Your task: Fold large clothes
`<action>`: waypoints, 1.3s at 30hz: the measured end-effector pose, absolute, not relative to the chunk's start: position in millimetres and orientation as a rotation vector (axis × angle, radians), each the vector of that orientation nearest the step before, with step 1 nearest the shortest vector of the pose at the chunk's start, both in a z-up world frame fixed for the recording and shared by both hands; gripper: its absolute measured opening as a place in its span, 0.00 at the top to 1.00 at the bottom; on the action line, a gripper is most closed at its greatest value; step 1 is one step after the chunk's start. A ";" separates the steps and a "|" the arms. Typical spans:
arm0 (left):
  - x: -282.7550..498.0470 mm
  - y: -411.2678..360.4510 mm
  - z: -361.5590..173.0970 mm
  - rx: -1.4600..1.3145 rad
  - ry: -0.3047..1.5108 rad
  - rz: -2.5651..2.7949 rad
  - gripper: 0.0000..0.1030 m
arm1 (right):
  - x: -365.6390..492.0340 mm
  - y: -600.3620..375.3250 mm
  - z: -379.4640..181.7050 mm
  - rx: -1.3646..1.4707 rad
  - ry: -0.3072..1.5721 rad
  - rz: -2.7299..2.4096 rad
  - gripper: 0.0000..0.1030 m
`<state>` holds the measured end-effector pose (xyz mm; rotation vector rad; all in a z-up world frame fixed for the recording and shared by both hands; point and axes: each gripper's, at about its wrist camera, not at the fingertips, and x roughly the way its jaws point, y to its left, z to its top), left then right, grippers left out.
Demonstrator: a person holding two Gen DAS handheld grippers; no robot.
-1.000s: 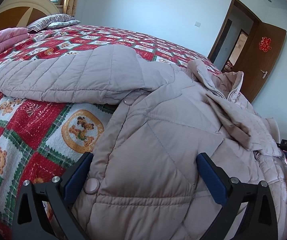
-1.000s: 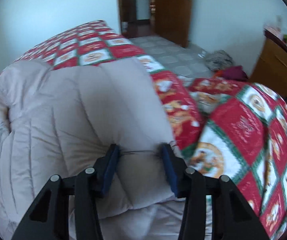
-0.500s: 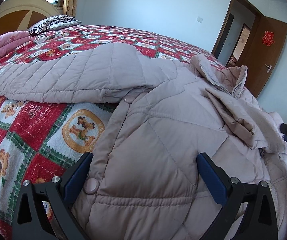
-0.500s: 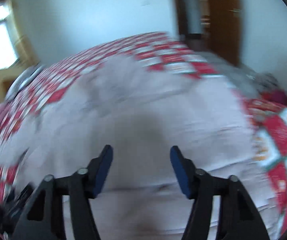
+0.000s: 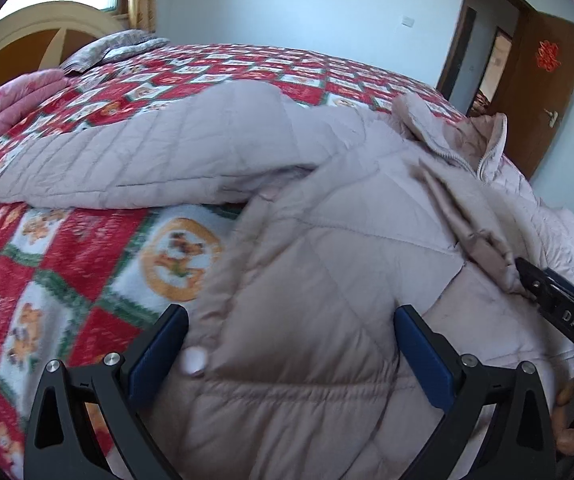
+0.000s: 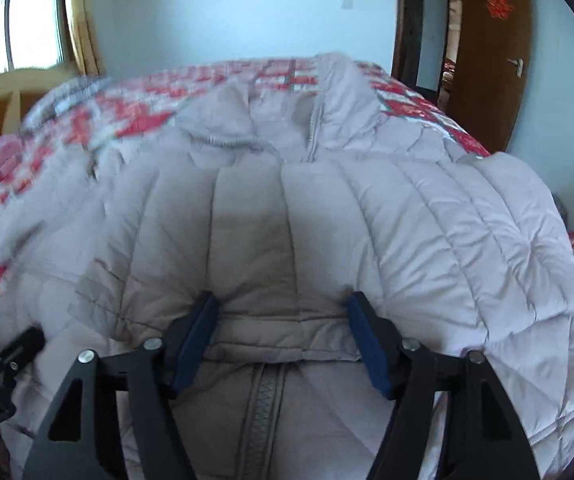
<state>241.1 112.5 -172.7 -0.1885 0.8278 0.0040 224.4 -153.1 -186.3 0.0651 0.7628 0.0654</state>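
The padded coat (image 5: 327, 264) lies spread on the quilted bed (image 5: 87, 240), its long axis running away from both tools toward the collar (image 6: 287, 136) at the far end, with one sleeve (image 5: 159, 160) thrown out flat to the left across the red-and-white cover. The right tool (image 6: 283, 332) sits right at the near hem edge, its fingers partly closed with a thick roll of the padded cloth bunched between them, above the zip line; the grip looks like a clamp on that fold. The left tool (image 5: 291, 352) hovers over the coat's left front panel with its fingers wide apart and holding nothing, a snap button (image 5: 193, 358) just inside its left finger. So the right hand is the nearer and the one engaged, and the outstretched sleeve lies ahead and left of the free left tool. Compared with a second ago, the right tool has swung from the coat's right side to face up its middle, while the left view has barely shifted.
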 end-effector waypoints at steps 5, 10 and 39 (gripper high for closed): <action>225.0 184.0 -132.4 -0.339 0.664 0.113 0.01 | 211.1 -150.8 -174.7 0.063 0.636 0.033 0.06; 260.2 273.2 -130.6 -0.398 0.688 0.434 0.01 | 222.9 -138.9 -179.9 0.005 0.689 0.048 0.06; 308.0 186.6 -57.2 -0.153 0.439 0.128 0.96 | 228.0 -167.9 -190.4 0.194 0.724 0.058 0.06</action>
